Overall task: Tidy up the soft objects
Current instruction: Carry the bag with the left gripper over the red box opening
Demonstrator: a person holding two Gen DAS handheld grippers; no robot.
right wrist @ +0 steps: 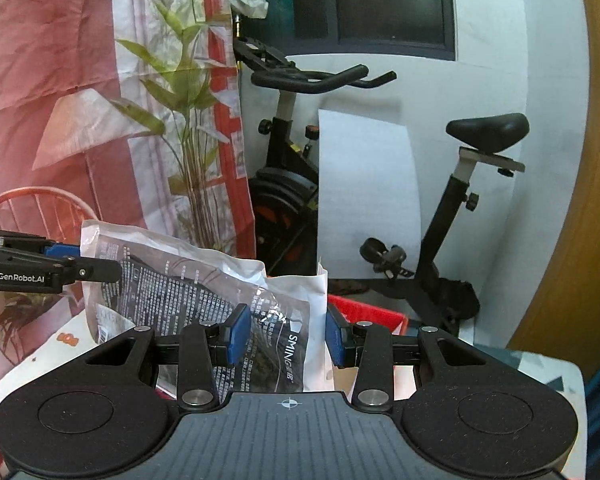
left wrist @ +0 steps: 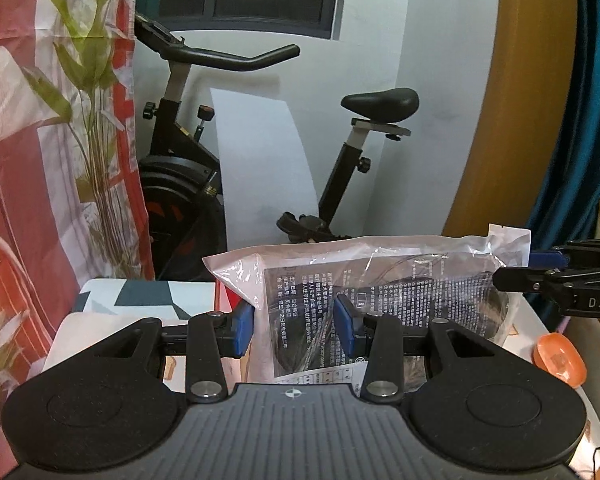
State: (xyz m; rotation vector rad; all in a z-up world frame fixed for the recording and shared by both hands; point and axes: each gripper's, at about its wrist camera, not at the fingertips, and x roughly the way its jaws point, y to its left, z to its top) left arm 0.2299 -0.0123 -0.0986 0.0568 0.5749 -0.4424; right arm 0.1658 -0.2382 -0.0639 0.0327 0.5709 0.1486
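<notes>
A clear plastic bag [left wrist: 308, 280] with a printed black-and-white label and a dark item inside hangs in the air between both grippers. My left gripper [left wrist: 296, 322] is shut on the bag's left part, its blue pads [left wrist: 244, 320] pressing the plastic. From the right, my right gripper [left wrist: 548, 264] pinches the bag's upper right corner. In the right wrist view the same bag [right wrist: 172, 280] is crumpled between my right gripper [right wrist: 286, 334], shut on it. The left gripper [right wrist: 68, 258] clamps the far upper corner there.
A red box [right wrist: 364, 312] sits below and behind the bag. A patterned cloth [left wrist: 140, 296] lies on the white surface at left, an orange object [left wrist: 558, 356] at right. An exercise bike [right wrist: 440, 240] stands by the wall, and a red curtain [left wrist: 12, 160] hangs at left.
</notes>
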